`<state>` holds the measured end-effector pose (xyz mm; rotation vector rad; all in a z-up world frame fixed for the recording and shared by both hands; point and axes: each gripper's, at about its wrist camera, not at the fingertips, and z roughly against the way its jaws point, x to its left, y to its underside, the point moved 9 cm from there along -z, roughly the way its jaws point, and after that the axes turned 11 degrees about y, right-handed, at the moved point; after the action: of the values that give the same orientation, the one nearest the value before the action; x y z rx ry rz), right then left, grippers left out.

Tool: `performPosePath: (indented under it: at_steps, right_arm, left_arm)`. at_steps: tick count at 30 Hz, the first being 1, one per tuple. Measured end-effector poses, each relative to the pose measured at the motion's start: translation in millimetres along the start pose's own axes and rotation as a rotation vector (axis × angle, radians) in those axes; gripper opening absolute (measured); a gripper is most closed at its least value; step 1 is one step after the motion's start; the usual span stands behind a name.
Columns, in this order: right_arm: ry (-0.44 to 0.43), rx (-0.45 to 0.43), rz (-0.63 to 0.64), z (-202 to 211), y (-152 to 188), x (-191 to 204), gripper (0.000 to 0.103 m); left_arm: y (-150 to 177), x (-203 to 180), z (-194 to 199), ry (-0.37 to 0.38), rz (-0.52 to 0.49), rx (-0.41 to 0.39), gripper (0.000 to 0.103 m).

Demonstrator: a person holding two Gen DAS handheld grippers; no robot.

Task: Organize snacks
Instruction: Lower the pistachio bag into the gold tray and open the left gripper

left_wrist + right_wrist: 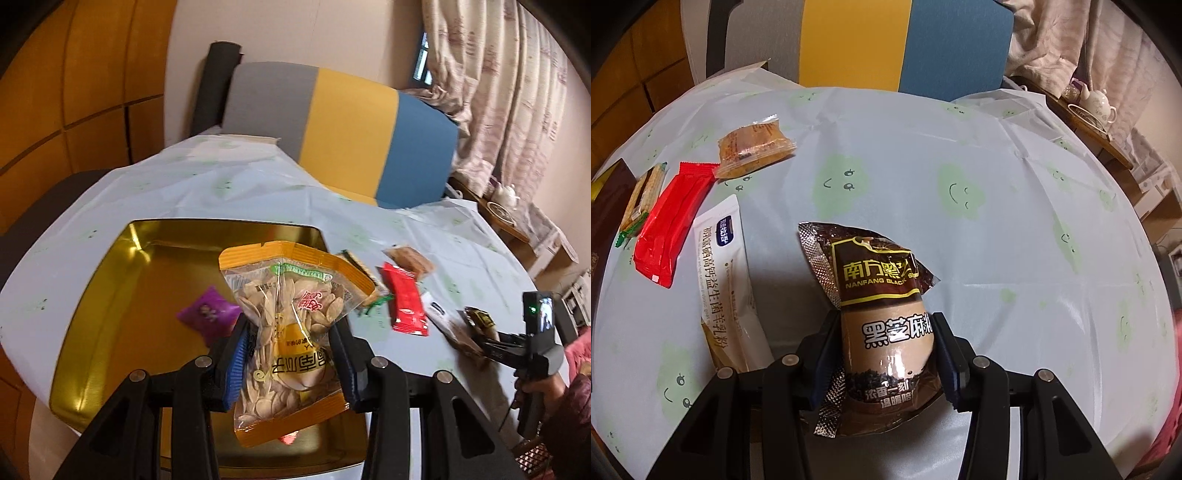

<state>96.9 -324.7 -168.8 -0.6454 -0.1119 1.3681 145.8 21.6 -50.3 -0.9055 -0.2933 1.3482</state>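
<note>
Left wrist view: your left gripper (291,354) was clamped on a crinkly clear-and-orange bag of pale seeds (291,332), the ribbed blue pads (236,363) pinching its waist so the film bunched inward. You held it above the shiny gold tin tray (110,314), a rounded-corner rectangle with a mirror-like floor. A small glossy purple sachet (208,314) lay inside the tray, just left of the bag. The printing on the seed bag was upside down and I could not read it. To the right, on the pale plastic tablecloth (184,192) with faint green smiley blobs, lay a flat red wrapper (406,304). At the far right your right gripper (476,332) was tilted down over the table, your hand (535,391) wrapped around its handle.

Right wrist view: your right gripper (888,354) was closed around a plump, glossy brown pouch (882,325) with silver crimped edges, lifted off the tablecloth (1015,221). Its label read "NANFANG BLACK" under gold Chinese characters. Left of it lay a long white sachet (724,277) with Chinese text, then the red wrapper (670,221), a slim cracker pack (641,199) and a square golden cake (753,147) in clear film.
</note>
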Motion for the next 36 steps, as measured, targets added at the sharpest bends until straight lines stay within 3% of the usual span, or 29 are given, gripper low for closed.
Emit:
performPosePath:
  at_steps: [23, 33, 36]
  right_arm:
    - [0.023, -0.054, 0.012, 4, 8, 5, 0.050]
    - [0.034, -0.070, 0.020, 5, 8, 6, 0.050]
    - [0.036, -0.075, 0.020, 5, 8, 6, 0.050]
  left_arm:
    - [8, 16, -5, -0.022, 0.039, 0.027, 0.043]
    - [-21, 52, -21, 0.125, 0.297, 0.049, 0.043]
    - [-35, 63, -33, 0.127, 0.342, 0.054, 0.043]
